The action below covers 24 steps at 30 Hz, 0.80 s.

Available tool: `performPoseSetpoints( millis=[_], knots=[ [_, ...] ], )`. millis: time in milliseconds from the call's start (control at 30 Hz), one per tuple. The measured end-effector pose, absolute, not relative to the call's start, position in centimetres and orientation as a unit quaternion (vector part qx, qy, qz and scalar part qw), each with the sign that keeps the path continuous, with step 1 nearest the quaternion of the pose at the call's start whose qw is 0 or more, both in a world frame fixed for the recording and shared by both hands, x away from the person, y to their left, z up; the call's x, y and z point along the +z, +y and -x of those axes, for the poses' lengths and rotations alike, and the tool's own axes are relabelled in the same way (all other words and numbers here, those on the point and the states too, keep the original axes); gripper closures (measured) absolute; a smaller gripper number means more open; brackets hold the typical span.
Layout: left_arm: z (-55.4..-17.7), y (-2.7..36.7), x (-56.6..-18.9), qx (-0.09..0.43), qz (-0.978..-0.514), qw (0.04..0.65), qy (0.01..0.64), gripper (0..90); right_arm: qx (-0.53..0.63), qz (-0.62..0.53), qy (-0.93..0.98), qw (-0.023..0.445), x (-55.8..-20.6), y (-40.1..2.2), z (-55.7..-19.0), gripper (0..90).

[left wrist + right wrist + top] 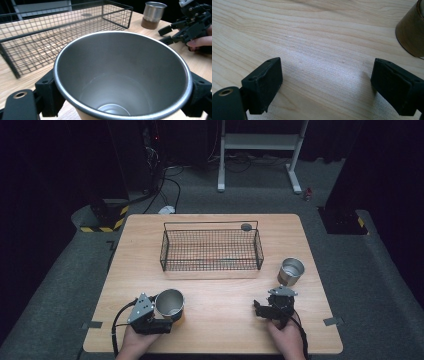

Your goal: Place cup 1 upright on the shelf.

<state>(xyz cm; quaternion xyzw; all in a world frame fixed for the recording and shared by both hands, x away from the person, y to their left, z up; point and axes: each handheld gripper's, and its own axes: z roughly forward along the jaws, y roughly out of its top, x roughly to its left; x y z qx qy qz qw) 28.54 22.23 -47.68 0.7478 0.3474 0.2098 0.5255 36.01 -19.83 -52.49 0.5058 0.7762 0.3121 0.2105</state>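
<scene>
Two steel cups [169, 302] [291, 271], one wire basket [210, 251]. Left tool [165, 312] clamps near cup; right tool [260, 309] wide, empty.

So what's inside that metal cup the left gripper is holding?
Nothing: the metal cup looks empty, bare steel walls down to the bottom. The near rim hides part of the bottom.

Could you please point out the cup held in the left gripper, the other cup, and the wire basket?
held cup [169, 302], high view, on its inner wall.
other cup [291, 271], high view, on its steel side.
wire basket [211, 268], high view, on its near wall.
</scene>
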Motion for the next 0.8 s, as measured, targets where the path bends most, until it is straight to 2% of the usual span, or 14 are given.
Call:
performPoseSetpoints(
  millis=[800],
  knots=[
    [-28.8,24.0,-47.2,0.247,-0.722,0.525,0.377,13.4,0.312,-0.505,0.777,0.211,-52.5,-19.8,-36.0,10.3]
  ],
)
